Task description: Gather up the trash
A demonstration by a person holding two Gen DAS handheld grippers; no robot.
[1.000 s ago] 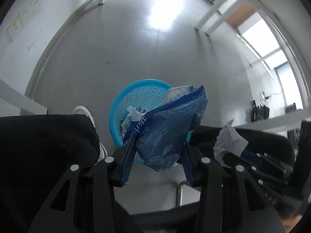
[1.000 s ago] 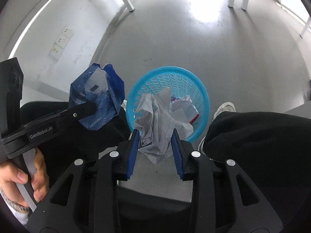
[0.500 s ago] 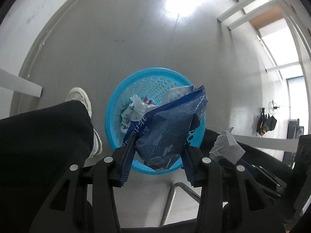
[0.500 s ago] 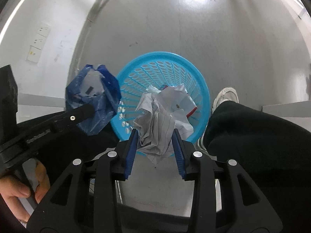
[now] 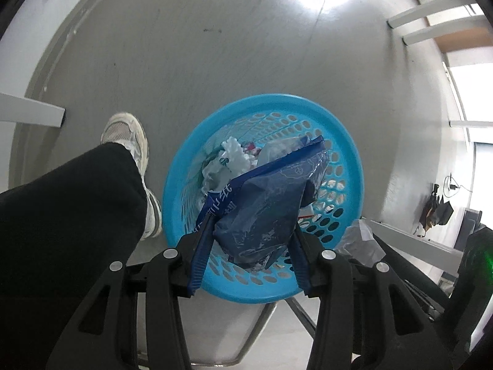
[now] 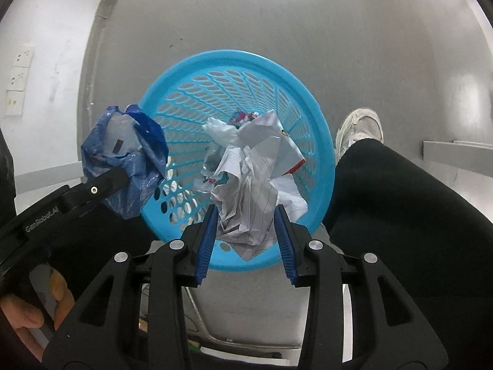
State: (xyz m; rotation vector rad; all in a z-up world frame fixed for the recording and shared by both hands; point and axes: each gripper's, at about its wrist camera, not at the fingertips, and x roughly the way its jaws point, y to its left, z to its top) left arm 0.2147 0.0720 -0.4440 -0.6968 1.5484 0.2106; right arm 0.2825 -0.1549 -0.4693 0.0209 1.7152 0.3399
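A round blue perforated trash basket (image 5: 345,141) stands on the grey floor, with paper and wrappers inside; it also shows in the right wrist view (image 6: 191,71). My left gripper (image 5: 251,231) is shut on a crumpled dark blue plastic bag (image 5: 265,209), held above the basket's near side. In the right wrist view the bag (image 6: 123,160) hangs at the basket's left rim. My right gripper (image 6: 245,219) is shut on a crumpled ball of lined white paper (image 6: 246,197), held over the basket's near rim.
The person's black trouser legs and white sneakers flank the basket: one sneaker (image 5: 129,141) on its left in the left wrist view, one sneaker (image 6: 360,129) on its right in the right wrist view. A metal chair frame (image 5: 295,311) lies below. White table legs (image 5: 431,24) stand far right.
Both grippers have moved forward and tilted down over the basket, which now looks larger and more centred. Both still hold their trash.
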